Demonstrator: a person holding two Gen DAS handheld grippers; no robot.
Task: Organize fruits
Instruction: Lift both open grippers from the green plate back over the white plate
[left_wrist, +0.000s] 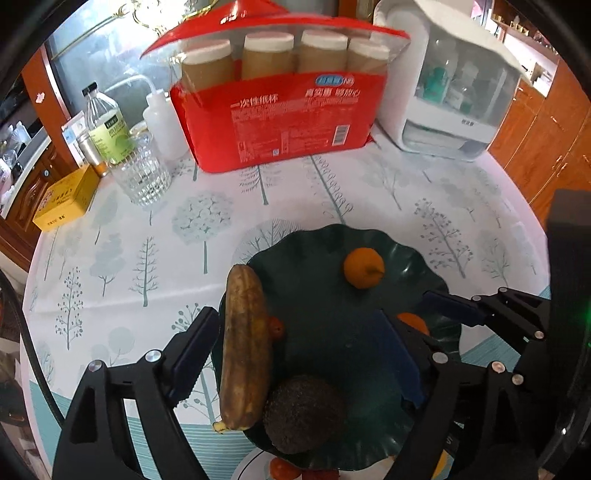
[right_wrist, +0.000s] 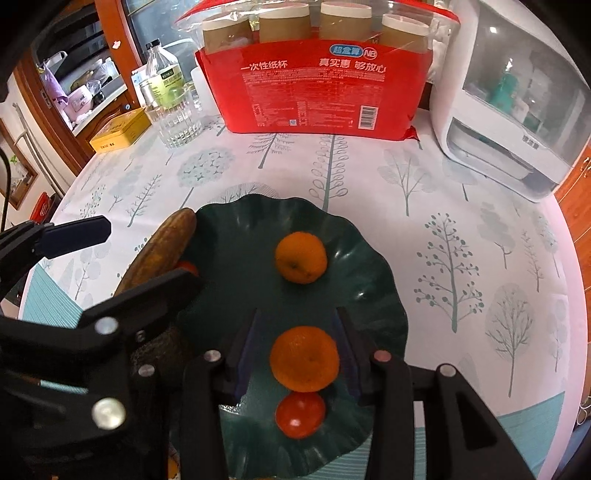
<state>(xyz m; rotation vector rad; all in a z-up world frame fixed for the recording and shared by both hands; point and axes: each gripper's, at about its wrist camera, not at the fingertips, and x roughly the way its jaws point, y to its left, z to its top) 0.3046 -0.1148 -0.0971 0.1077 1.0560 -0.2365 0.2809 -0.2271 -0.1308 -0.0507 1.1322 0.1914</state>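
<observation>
A dark green wavy plate (left_wrist: 314, 295) (right_wrist: 369, 258) lies on the tree-print tablecloth. On it are a brown overripe banana (left_wrist: 245, 347) (right_wrist: 162, 247), a dark avocado (left_wrist: 304, 413), an orange tangerine (left_wrist: 364, 267) (right_wrist: 301, 256), a small red fruit (left_wrist: 276, 328) and a red tomato (right_wrist: 301, 413). My left gripper (left_wrist: 299, 336) is open, its fingers either side of the banana and plate. My right gripper (right_wrist: 299, 332) has its fingers close around a second tangerine (right_wrist: 304, 358) just above the plate; it also shows in the left wrist view (left_wrist: 450, 306).
At the back stand a red pack of paper cups (left_wrist: 280, 99) (right_wrist: 317, 74), a white appliance (left_wrist: 454, 92) (right_wrist: 517, 110), a clear glass (left_wrist: 142, 170) (right_wrist: 177, 118), a bottle (left_wrist: 107, 125), a squeeze bottle (left_wrist: 162, 122) and a yellow box (left_wrist: 66, 199) (right_wrist: 118, 129).
</observation>
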